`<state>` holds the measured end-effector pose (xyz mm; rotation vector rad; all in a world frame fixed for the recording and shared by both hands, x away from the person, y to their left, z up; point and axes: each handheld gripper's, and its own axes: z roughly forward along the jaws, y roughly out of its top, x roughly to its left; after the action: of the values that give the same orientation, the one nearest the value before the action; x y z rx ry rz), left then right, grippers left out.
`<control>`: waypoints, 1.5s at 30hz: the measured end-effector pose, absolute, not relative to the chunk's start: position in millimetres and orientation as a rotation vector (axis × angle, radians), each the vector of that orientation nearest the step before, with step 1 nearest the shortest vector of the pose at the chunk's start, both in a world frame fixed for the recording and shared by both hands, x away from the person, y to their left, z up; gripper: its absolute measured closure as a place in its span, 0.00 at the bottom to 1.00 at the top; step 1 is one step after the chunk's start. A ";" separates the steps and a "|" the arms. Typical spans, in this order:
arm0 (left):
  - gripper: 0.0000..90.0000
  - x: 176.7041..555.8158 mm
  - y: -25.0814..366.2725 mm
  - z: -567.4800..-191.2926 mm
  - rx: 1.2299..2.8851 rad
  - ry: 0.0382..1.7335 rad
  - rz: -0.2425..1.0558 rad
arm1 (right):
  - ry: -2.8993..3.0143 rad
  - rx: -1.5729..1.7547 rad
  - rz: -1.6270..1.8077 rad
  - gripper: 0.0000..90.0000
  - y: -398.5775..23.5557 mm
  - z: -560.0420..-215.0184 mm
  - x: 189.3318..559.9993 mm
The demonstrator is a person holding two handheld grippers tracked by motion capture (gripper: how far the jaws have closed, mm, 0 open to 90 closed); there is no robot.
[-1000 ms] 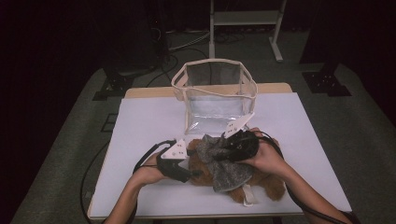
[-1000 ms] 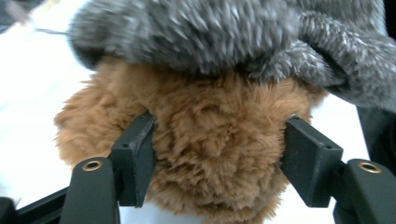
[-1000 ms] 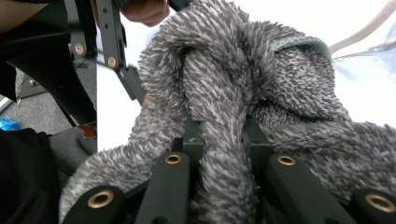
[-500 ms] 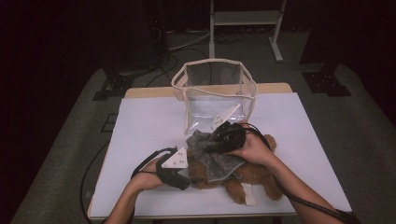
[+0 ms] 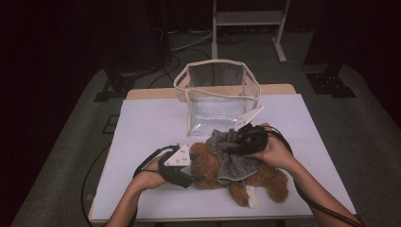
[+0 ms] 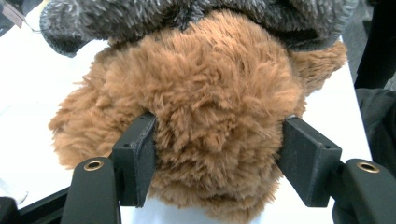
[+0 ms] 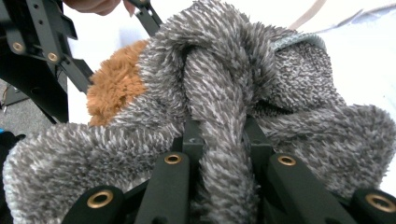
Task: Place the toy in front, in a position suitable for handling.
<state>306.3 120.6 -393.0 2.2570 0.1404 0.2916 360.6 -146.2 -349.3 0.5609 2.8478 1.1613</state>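
Note:
A brown teddy bear (image 5: 273, 181) lies on its side on the white table (image 5: 151, 123), head to the left. My left gripper (image 5: 196, 178) is shut on its furry head (image 6: 210, 93), one jaw pressing each side, seen close in the left gripper view (image 6: 219, 154). A grey knitted garment (image 5: 232, 163) covers the bear's middle. My right gripper (image 5: 236, 142) is shut on a bunched fold of that garment (image 7: 219, 93), just above the bear's body; the fold runs between its jaws (image 7: 222, 135) in the right gripper view.
A clear bag with beige trim (image 5: 217, 94) stands open at the back middle of the table, just behind the bear. Cables trail from both grippers over the front edge. A metal stand (image 5: 246, 19) is on the floor beyond.
My right gripper swung left with the grey garment, then came back a little to the right. More of the bear's head and legs shows. The left hand kept still.

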 end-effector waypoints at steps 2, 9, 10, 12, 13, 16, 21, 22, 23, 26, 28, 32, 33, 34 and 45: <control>0.40 309.2 119.5 -393.1 2.254 0.153 0.301 | 2.843 0.553 1.167 0.84 -144.3 -348.2 358.7; 0.40 323.3 121.7 -391.5 2.211 0.243 0.298 | 2.834 0.492 1.205 0.84 -139.2 -342.8 344.1; 0.40 324.9 121.8 -391.4 2.201 0.257 0.302 | 2.834 0.490 1.209 0.84 -138.9 -342.4 341.2; 0.40 329.0 123.0 -390.1 2.183 0.293 0.323 | 2.828 0.478 1.205 0.84 -138.8 -341.6 337.6; 0.40 330.9 123.7 -389.2 2.169 0.315 0.329 | 2.823 0.474 1.202 0.84 -139.0 -341.5 336.8; 0.40 333.0 126.2 -387.1 2.155 0.331 0.334 | 2.811 0.498 1.182 0.84 -141.4 -343.2 340.4; 0.39 328.7 127.3 -384.6 2.165 0.290 0.320 | 2.787 0.574 1.189 0.84 -149.1 -347.2 357.2; 0.37 327.8 126.6 -385.0 2.173 0.272 0.318 | 2.777 0.584 1.192 0.84 -150.8 -347.3 360.4; 0.36 326.7 125.4 -385.6 2.178 0.258 0.318 | 2.775 0.597 1.194 0.84 -152.1 -347.2 363.1; 0.33 326.5 119.9 -387.2 2.198 0.246 0.337 | 2.768 0.605 1.188 0.84 -151.8 -347.1 365.3; 0.34 327.9 117.2 -387.8 2.210 0.253 0.355 | 2.766 0.592 1.173 0.84 -149.7 -346.4 362.1; 0.35 329.9 117.6 -388.2 2.213 0.272 0.346 | 2.761 0.572 1.168 0.84 -153.0 -344.4 356.6; 0.35 329.9 118.3 -388.5 2.216 0.269 0.345 | 2.758 0.578 1.168 0.84 -155.7 -343.6 355.5; 0.35 329.5 118.9 -389.0 2.214 0.270 0.345 | 2.754 0.581 1.171 0.84 -159.5 -342.8 354.9; 0.14 332.7 118.3 -388.4 2.153 0.275 0.306 | 2.653 0.750 1.188 0.84 -236.0 -331.9 342.7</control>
<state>332.7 118.3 -388.4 2.1527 0.2749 0.3065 342.7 -236.0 -331.9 0.7504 2.6526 1.1880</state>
